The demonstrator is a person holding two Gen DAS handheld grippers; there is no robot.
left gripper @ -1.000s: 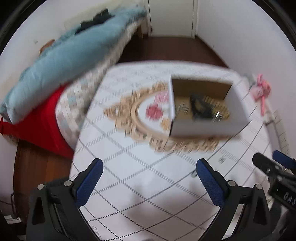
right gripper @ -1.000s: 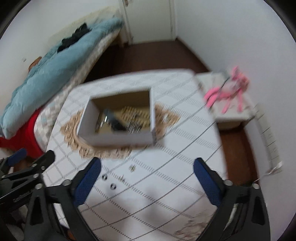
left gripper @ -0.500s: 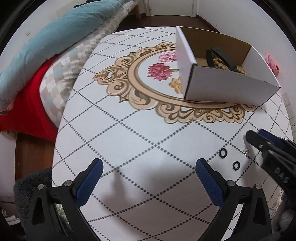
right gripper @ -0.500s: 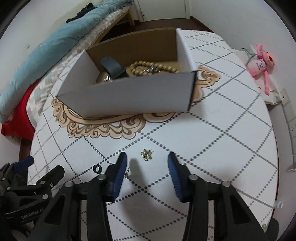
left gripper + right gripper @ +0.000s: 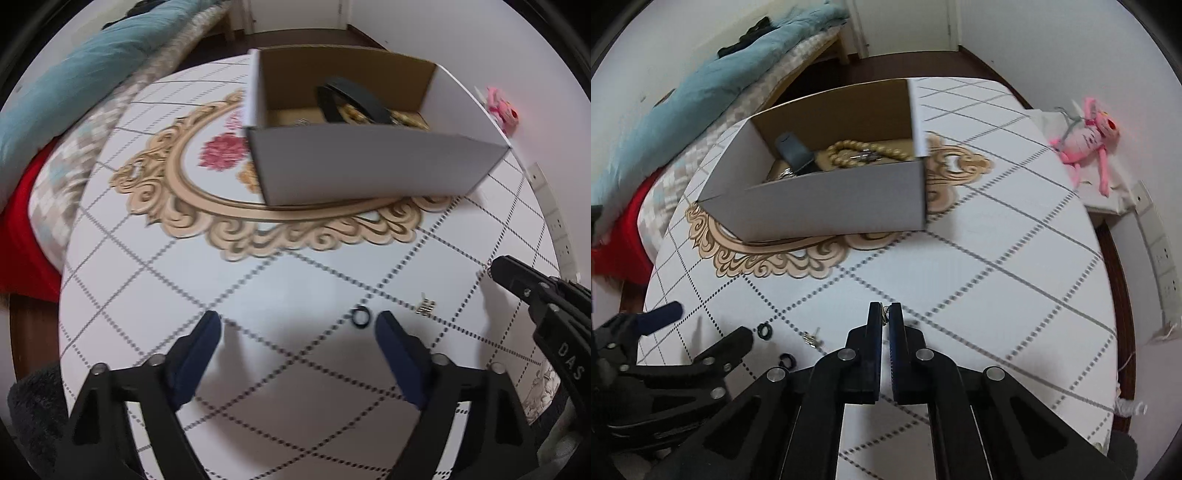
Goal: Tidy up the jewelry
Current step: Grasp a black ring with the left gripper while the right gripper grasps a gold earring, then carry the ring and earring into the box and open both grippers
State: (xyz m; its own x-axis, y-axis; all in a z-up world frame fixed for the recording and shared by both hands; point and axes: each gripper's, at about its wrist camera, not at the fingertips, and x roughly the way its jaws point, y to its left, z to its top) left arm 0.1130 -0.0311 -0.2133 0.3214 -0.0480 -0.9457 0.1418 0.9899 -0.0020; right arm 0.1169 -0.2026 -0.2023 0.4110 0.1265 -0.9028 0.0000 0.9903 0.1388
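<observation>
The bench carries the box, ahead of both grippers; left gripper gapes wide, a ring just inside its right jaw – right gripper nearly closed, pinching a small earring at its tips
</observation>
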